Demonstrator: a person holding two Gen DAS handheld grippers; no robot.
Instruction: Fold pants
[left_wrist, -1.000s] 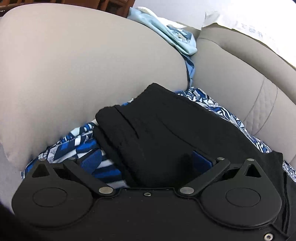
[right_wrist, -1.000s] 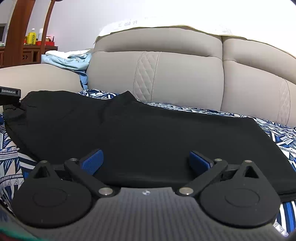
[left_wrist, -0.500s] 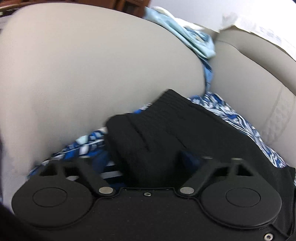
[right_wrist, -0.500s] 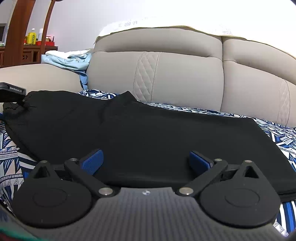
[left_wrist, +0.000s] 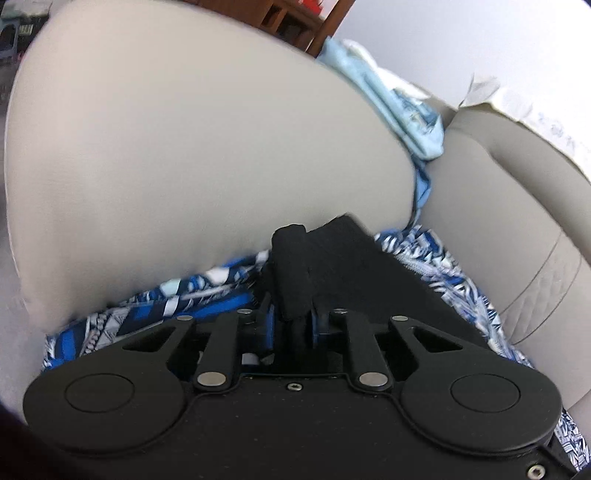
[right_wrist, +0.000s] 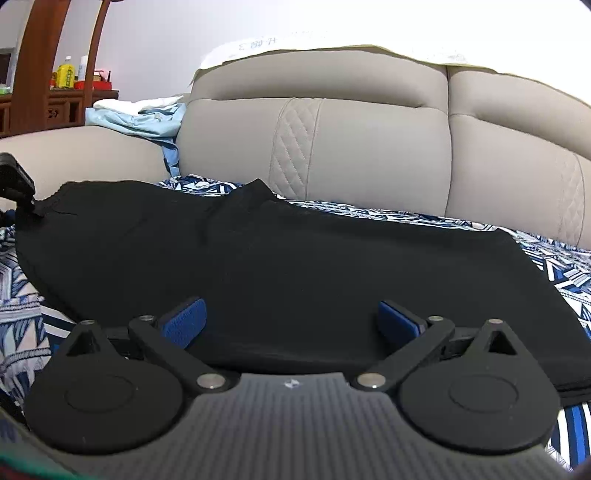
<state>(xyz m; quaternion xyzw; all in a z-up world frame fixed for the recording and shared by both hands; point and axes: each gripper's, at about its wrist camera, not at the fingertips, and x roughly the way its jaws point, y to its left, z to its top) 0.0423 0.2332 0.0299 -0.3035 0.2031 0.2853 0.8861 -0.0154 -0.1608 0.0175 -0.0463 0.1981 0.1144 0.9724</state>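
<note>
Black pants (right_wrist: 295, 258) lie flat across the sofa seat, one end at the left by the armrest and the other at the right. In the left wrist view my left gripper (left_wrist: 293, 325) is closing, and its blue pads pinch a bunched fold of the pants (left_wrist: 295, 273) at that left end. The same gripper (right_wrist: 16, 184) shows at the left edge of the right wrist view, at the pants' corner. My right gripper (right_wrist: 291, 323) stands open over the near edge of the pants, its blue pads wide apart and pressing on nothing.
A blue and white patterned cover (right_wrist: 22, 295) lies under the pants. The beige armrest (left_wrist: 184, 166) rises close behind the left gripper. Light blue clothes (right_wrist: 140, 118) are heaped on the armrest by the backrest (right_wrist: 369, 147). Wooden furniture with bottles (right_wrist: 66, 74) stands at the far left.
The left gripper's jaws have come together on the pants' left end, and the view has rolled a little. The fabric there is now bunched up. The right gripper has not moved.
</note>
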